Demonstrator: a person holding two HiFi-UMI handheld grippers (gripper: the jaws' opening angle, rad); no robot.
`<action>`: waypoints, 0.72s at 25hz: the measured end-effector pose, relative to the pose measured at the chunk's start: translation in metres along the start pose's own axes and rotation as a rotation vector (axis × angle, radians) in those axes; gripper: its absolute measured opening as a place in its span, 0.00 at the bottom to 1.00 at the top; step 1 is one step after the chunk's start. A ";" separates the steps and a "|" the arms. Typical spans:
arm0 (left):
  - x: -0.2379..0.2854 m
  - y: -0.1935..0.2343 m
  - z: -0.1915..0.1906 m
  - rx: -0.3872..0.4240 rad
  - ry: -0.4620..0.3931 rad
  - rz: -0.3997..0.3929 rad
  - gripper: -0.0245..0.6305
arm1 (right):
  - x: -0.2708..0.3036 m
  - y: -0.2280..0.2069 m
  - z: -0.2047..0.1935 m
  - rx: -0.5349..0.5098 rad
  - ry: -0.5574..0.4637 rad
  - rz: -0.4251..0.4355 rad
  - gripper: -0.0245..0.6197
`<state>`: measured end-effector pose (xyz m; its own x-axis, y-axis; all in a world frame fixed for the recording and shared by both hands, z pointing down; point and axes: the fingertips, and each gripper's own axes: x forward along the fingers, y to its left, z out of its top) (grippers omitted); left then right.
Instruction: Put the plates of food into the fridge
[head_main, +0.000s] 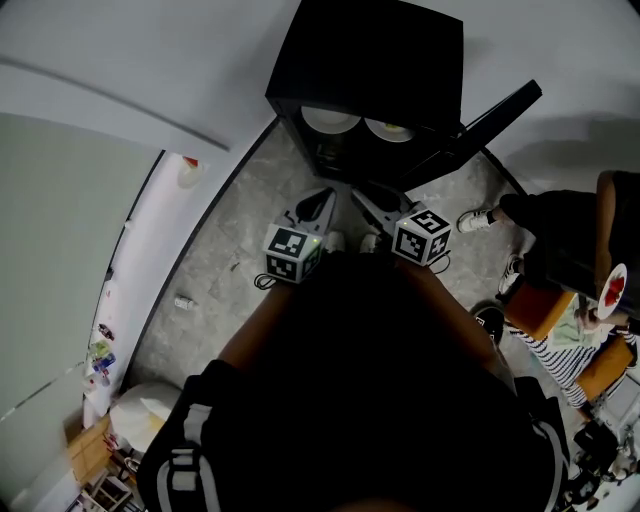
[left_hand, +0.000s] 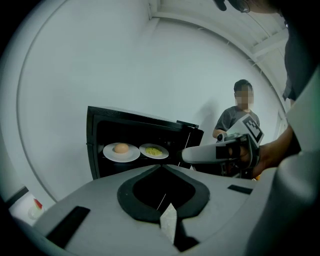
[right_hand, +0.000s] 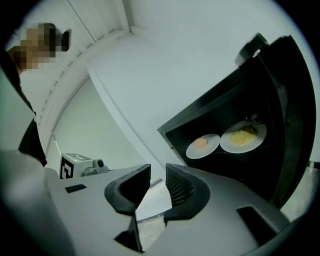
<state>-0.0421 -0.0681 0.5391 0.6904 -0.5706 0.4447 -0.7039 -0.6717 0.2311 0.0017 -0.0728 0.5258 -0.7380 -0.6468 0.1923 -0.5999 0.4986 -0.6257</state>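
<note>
Two plates (left_hand: 121, 152) in one fridge (left_hand: 92, 145); left tongs (left_hand: 161, 168) together, right tongs (right_hand: 158, 171) apart, empty.

We record a grey speckled floor (head_main: 250, 220) meeting a plain white wall (left_hand: 125, 65). Against that wall at the far left stands a white bottle with a red cap (head_main: 187, 172). A small pale object (head_main: 184, 302), too small to identify, lies on the floor nearer to us. At the right stands a bystander (head_main: 560, 235) in dark clothing and white shoes (head_main: 478, 220), beside an orange seat (head_main: 535, 305) and striped fabric (head_main: 560, 360). At the near left sit a cardboard box (head_main: 88, 450) and a white bundle (head_main: 145, 405).
</note>
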 end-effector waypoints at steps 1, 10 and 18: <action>0.000 0.000 0.001 0.003 -0.002 0.002 0.07 | -0.002 0.004 0.002 -0.024 -0.004 0.006 0.20; -0.004 -0.007 0.007 0.011 -0.023 0.008 0.07 | -0.020 0.027 0.007 -0.161 -0.002 0.022 0.15; -0.009 -0.017 0.014 0.014 -0.039 0.006 0.07 | -0.037 0.022 0.005 -0.155 -0.001 0.001 0.15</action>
<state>-0.0341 -0.0577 0.5188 0.6924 -0.5926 0.4115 -0.7059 -0.6744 0.2166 0.0174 -0.0401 0.5011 -0.7385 -0.6467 0.1909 -0.6396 0.5822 -0.5019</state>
